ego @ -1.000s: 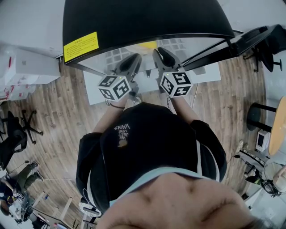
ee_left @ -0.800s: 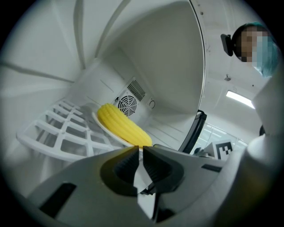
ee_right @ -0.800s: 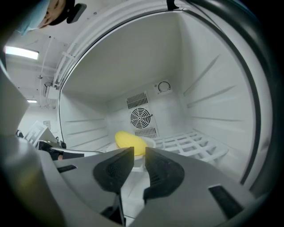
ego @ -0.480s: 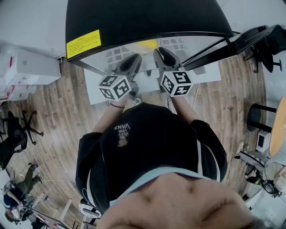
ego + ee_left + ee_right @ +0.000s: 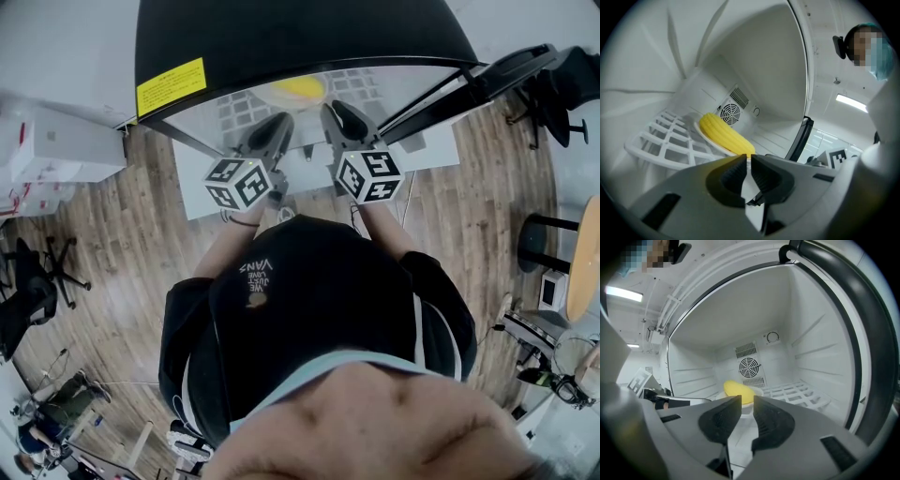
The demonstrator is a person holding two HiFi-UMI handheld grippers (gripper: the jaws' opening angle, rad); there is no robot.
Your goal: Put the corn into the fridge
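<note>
The yellow corn (image 5: pixel 725 135) lies on a white plate (image 5: pixel 700 131) on the white wire rack (image 5: pixel 661 140) inside the open fridge. In the right gripper view the corn (image 5: pixel 738 392) sits in front of the round fan vent (image 5: pixel 750 367). From the head view the corn (image 5: pixel 300 89) shows just under the fridge's black top (image 5: pixel 300 37). My left gripper (image 5: pixel 748 159) is shut and empty, a little short of the plate. My right gripper (image 5: pixel 747 399) points level at the plate, its jaws a narrow gap apart with nothing in them. Both grippers (image 5: pixel 281 122) (image 5: pixel 335 111) are side by side at the fridge mouth.
The fridge's dark door seal (image 5: pixel 862 333) curves along the right of the opening. A yellow label (image 5: pixel 171 87) is on the fridge top. White boxes (image 5: pixel 56 141) stand on the wooden floor at the left, and black chairs (image 5: pixel 37 272) further off.
Both grippers keep their places. The head view has shifted slightly, and more of the corn and plate shows under the fridge top.
</note>
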